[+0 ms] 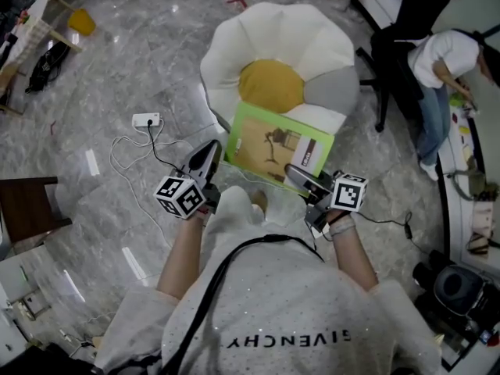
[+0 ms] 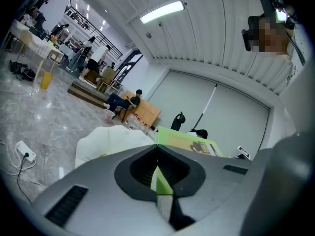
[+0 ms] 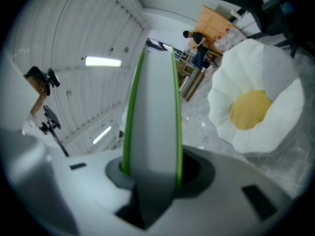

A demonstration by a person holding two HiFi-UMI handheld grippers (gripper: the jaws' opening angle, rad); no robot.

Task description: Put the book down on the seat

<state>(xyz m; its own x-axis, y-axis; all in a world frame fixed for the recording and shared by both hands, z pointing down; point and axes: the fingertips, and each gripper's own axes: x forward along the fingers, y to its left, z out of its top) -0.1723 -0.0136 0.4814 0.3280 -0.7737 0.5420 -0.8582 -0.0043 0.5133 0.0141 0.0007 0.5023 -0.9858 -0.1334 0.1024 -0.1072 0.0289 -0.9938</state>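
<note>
Power strip (image 1: 146, 119): lies on the marble floor (image 1: 117, 61), left of everything else, its white cable looping toward the person's legs.
Left gripper (image 1: 211, 156): jaws pinched narrow on the book's near left corner; in the left gripper view the thin green cover edge sits between the pads.
Book (image 1: 273, 143): green cover facing up, held between the two grippers, one at each near corner. It is in front of the seat and overlaps its front petals; I cannot tell whether it touches them.
Seat (image 1: 273, 37): flower-shaped floor cushion, white petals round a yellow centre (image 1: 269, 86), just beyond the book.
Right gripper (image 1: 301, 180): jaws clamped on the book's near right corner, with the page block and both green covers between them.
</note>
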